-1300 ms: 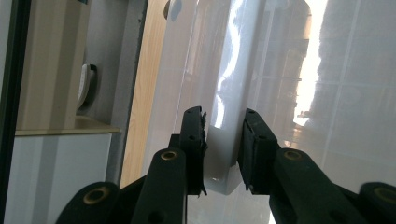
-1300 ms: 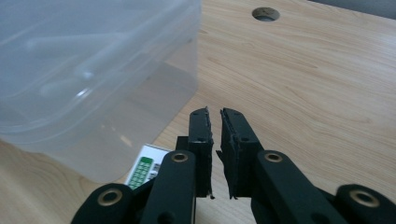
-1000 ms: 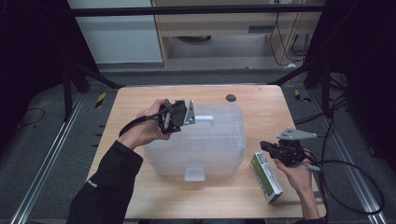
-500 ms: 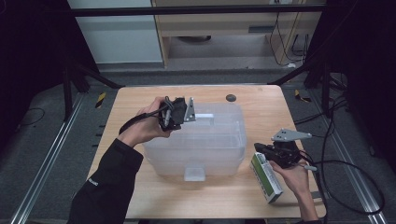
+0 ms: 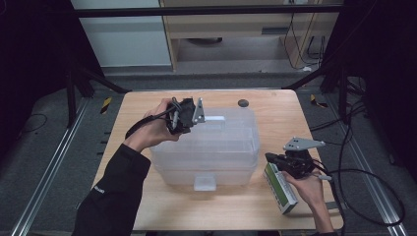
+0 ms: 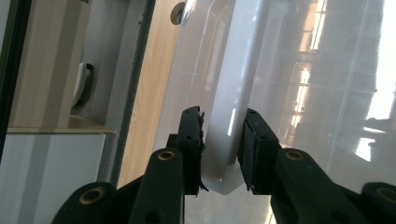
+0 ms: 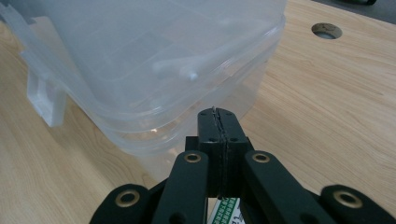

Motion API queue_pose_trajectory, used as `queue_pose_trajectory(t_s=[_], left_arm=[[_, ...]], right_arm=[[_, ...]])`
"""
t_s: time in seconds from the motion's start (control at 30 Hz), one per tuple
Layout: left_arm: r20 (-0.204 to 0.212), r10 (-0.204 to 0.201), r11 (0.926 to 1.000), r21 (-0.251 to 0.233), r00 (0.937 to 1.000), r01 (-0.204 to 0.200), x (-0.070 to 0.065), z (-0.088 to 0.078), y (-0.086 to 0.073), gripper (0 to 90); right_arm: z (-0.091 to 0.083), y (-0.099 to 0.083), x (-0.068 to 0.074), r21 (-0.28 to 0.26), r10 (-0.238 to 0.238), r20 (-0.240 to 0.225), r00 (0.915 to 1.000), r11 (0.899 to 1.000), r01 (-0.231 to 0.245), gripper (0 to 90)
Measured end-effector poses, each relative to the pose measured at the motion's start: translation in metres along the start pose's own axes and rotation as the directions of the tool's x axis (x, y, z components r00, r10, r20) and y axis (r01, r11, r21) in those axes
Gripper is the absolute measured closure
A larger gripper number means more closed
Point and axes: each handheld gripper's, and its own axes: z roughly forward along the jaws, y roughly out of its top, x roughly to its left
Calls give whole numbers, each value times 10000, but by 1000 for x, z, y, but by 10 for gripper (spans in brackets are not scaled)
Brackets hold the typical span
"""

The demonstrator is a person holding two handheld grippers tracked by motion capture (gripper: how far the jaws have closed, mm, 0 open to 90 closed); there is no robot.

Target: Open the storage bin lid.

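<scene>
Meanwhile, at a wooden table (image 5: 147, 103), a person is working a clear plastic storage box (image 5: 211, 147) with a gripper in each hand. The left gripper (image 5: 194, 115) is pinching the white latch (image 6: 224, 135) at the box's far-left upper edge, its black pads pressing on either side of the flap in the left gripper view. The right gripper (image 7: 218, 114) is hovering with its jaws fully closed and empty, just off the box's near-right corner, above a green-and-white carton (image 5: 281, 189) lying on the table beside the box.

Judging from the grip, the step in hand is releasing the latch to free the lid (image 7: 154, 56). Doing it well is probably going to mean swinging the flap steadily outward from the box wall rather than twisting it, while the idle right gripper is bracing the box against sliding.

Whether the front clasp (image 5: 204, 183) is already undone is hard to make out, and the box's contents are blurring behind the frosted plastic. The carton's printing is too small to read.
</scene>
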Motion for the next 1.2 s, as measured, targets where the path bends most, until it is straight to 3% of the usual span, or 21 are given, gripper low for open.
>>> queue_pose_trajectory(t_s=[0.4,0.9,1.2], left_arm=[[-170,-654,9975,-287,9977,649,11,1,-2,695],[-416,-863,9956,-403,9954,847,17,2,-2,687],[-568,-1276,9905,-581,9902,1243,24,5,-2,677]], right_arm=[[3,-1,3,-54,4,-340,9994,10000,-6,900],[3,1,5,-333,-14,-524,9986,9994,-4,900],[8,2,9,-429,-25,-818,9966,9991,-10,900]])
